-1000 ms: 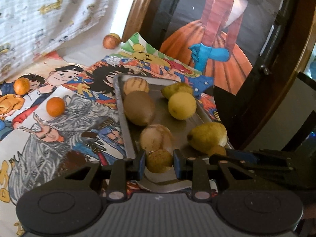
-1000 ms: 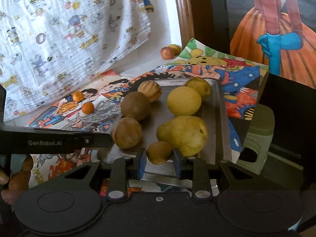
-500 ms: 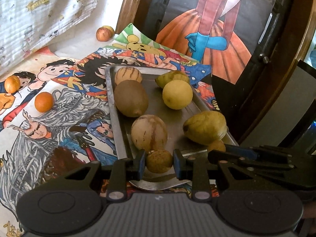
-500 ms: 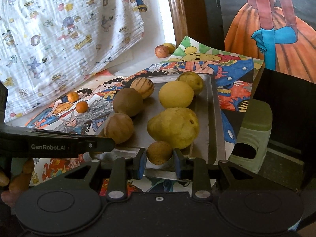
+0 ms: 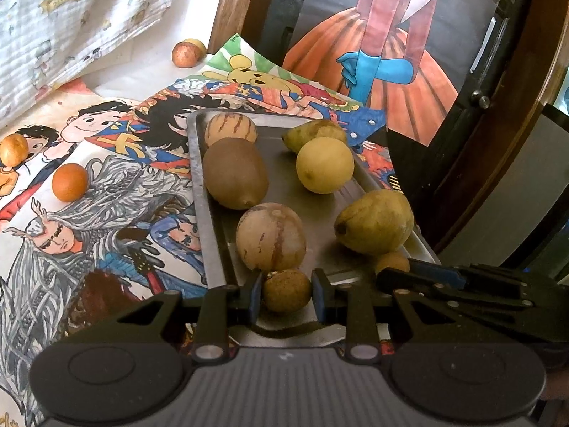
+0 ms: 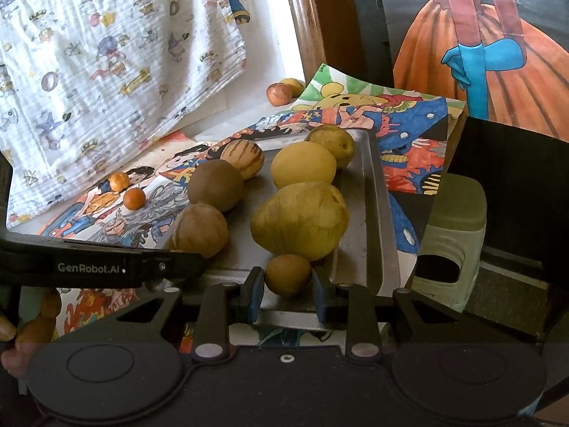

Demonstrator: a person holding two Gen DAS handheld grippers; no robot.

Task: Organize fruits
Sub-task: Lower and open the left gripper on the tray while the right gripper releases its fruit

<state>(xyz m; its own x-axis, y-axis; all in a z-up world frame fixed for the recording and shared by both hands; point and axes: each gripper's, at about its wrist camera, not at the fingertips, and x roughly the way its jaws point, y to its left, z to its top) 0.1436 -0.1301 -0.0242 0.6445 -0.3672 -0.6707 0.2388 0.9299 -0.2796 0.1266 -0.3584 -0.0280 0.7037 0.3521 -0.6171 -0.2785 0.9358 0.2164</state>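
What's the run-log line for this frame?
left gripper: shut on small fruit | right gripper: shut on brown fruit | both at tray near edge

Left gripper [image 5: 286,297] grips a small brown round fruit [image 5: 286,290] over the near end of the metal tray [image 5: 199,192]. Tray holds two striped melons, a kiwi [image 5: 234,172], a lemon [image 5: 324,164] and two pears. Orange [image 5: 69,182] lies on the cartoon cloth [image 5: 106,192] left of the tray.
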